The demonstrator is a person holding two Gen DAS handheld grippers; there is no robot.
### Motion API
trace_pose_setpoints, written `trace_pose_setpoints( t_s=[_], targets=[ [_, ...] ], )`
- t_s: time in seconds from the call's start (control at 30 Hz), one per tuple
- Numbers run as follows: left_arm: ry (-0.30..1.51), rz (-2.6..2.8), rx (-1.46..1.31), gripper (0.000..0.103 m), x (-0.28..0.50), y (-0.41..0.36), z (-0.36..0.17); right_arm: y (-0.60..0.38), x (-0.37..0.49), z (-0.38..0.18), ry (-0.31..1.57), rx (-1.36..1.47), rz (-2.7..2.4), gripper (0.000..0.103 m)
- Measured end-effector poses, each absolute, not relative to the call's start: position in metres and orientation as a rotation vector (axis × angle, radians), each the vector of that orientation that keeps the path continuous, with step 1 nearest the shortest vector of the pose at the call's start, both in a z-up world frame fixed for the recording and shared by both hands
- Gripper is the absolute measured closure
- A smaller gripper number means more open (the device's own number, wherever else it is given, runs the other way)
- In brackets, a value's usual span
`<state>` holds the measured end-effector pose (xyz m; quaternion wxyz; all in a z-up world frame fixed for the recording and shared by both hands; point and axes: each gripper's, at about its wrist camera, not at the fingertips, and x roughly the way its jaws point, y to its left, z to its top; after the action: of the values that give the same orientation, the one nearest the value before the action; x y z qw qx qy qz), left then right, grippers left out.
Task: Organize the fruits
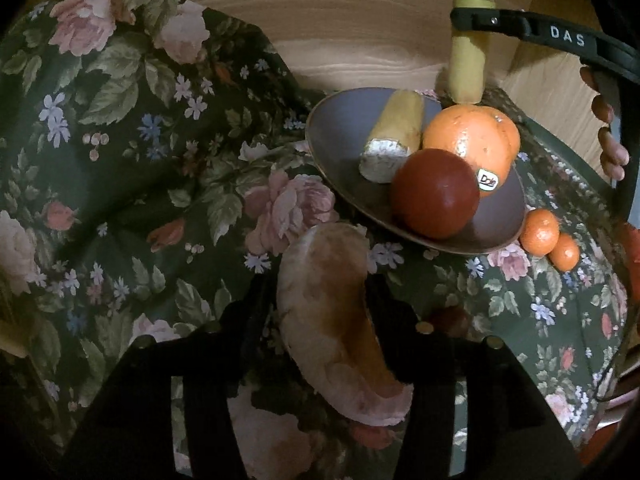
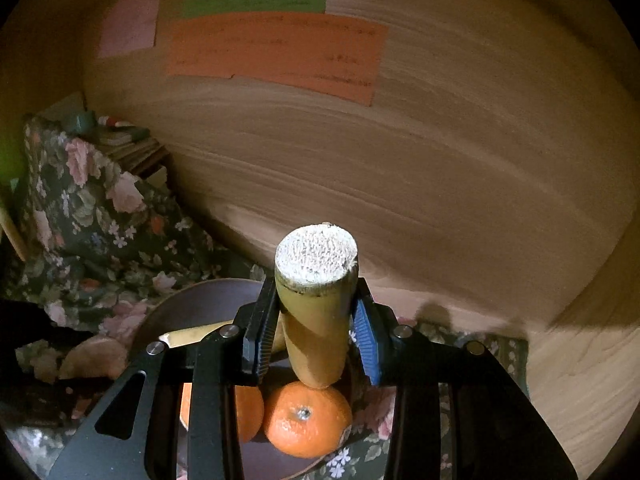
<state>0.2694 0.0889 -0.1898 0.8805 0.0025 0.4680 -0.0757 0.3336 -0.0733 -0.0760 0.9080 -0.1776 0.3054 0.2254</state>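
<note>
Right wrist view shows the right tool (image 2: 316, 336) pinching a cut sugarcane piece (image 2: 316, 304) between its two pads; the piece's long axis runs forward along the fingers, cut end away from the camera. Directly below this tool sit a large orange (image 2: 306, 422) and the rim of a dark plate (image 2: 192, 300), so the plate lies straight beneath the held piece. The likely next move is a lowering onto the plate, and it turns on this vertical relation: the orange occupies the spot just under the piece's lower end, nearly touching it.

Left wrist view shows the left tool (image 1: 320, 312) closed on a pale, brown-blotched curved fruit (image 1: 336, 328), its long axis roughly along the fingers. The plate (image 1: 340, 128) lies ahead and to the right of this tool, carrying a second cane piece (image 1: 394, 136), the orange (image 1: 472, 140) and a red fruit (image 1: 436, 194). Two small tangerines (image 1: 540, 232) rest just beyond the plate's right edge on the floral cloth (image 1: 120, 140). The right tool is nearer the plate.

Readable text: a "Dole" sticker (image 1: 488, 180) on the orange; "DAS" on the right tool's finger (image 1: 520, 28).
</note>
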Motion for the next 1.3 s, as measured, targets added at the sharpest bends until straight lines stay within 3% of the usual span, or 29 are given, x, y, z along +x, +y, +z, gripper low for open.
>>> trace_pose_setpoints(
  t_s=[0.07, 0.63, 0.87, 1.2, 1.3],
  targets=[
    [0.967, -0.156, 0.014, 0.061, 0.269, 0.089, -0.189, -0.072, 0.334, -0.077, 0.621, -0.372, 0.457, 0.07],
    [0.87, -0.118, -0.07, 0.062, 0.258, 0.122, -0.16, -0.048, 0.335, -0.089, 0.595, -0.484, 0.447, 0.07],
    [0.822, -0.114, -0.074, 0.062, 0.263, 0.127, -0.141, -0.054, 0.337, -0.096, 0.69, -0.439, 0.513, 0.069],
    [0.783, -0.139, -0.038, 0.062, 0.301, 0.101, -0.123, -0.061, 0.317, -0.095, 0.747, -0.377, 0.617, 0.056],
    [0.791, -0.149, -0.026, 0.062, 0.315, 0.094, -0.124, -0.063, 0.311, -0.099, 0.763, -0.363, 0.635, 0.047]
  ],
)
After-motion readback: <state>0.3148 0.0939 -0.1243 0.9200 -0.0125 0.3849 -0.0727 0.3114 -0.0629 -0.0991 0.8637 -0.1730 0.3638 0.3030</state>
